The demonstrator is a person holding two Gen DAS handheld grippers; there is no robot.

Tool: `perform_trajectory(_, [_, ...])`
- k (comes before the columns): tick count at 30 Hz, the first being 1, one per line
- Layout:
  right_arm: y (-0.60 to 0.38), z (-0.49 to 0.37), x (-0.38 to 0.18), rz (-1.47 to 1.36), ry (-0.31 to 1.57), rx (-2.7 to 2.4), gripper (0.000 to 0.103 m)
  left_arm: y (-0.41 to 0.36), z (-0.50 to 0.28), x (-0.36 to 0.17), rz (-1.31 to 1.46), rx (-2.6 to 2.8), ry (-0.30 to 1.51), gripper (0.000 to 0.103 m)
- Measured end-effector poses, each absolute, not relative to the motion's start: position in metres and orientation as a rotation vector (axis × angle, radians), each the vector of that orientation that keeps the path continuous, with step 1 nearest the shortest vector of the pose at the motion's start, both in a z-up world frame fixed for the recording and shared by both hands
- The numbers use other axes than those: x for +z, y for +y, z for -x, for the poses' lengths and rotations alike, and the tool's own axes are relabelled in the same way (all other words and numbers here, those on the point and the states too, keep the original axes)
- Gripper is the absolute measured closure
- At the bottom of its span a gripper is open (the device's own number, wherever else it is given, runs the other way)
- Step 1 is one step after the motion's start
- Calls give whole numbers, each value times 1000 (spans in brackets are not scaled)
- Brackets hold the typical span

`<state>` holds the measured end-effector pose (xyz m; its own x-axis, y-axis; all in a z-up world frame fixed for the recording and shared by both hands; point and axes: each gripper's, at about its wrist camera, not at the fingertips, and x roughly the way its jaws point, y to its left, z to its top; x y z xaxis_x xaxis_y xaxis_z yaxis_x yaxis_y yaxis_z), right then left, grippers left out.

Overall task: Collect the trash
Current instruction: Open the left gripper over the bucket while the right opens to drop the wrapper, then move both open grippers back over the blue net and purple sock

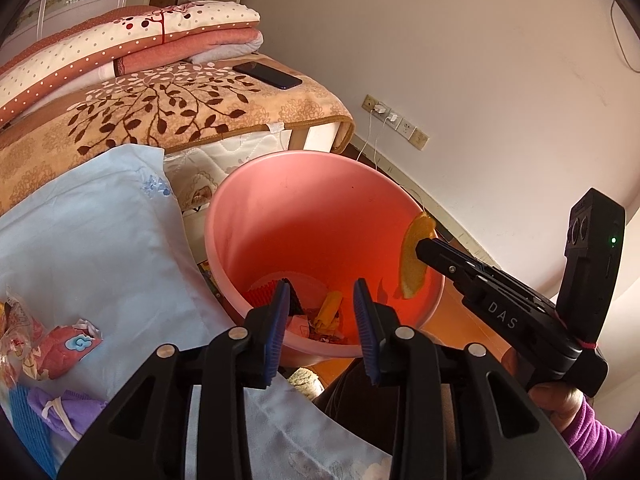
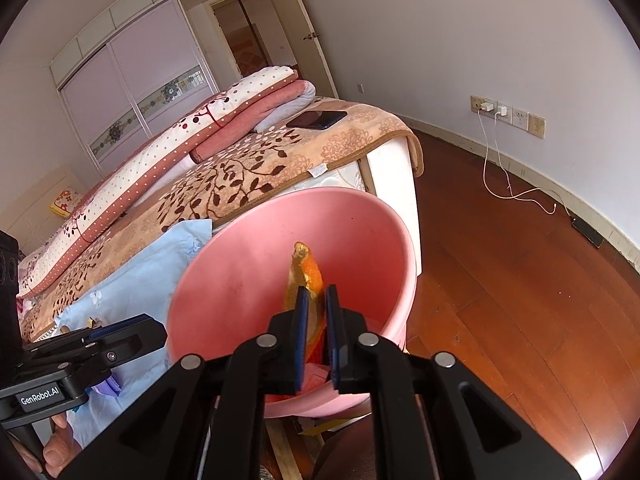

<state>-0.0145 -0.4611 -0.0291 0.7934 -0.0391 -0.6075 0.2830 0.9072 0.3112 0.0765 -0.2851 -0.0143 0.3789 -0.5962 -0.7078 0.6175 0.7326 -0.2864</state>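
The left tongs, marked "GenRobot.AI", gape empty over the round pink plastic bin beside the bed's edge. The right tongs, marked "DAS", stand slightly parted around a curved orange peel strip above the bin's mouth; whether they still pinch it I cannot tell.
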Motion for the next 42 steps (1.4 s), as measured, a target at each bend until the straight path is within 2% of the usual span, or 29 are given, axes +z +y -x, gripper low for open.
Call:
perform_trajectory(1, [-461, 15, -29, -405, 631, -177, 69, -285, -76, -14, -28, -774, 890, 70])
perform_trajectory(3, [-460, 16, -27, -403, 619, -182, 62, -283, -75, -13, -22, -775, 886, 70])
perform_trajectory(24, [-419, 18, -15, -350, 630, -85, 58, -241, -66, 2, -9, -678, 804, 70])
perform_trajectory(42, [-343, 8, -19, -243, 708, 71, 58, -150, -48, 5, -5, -536, 745, 70])
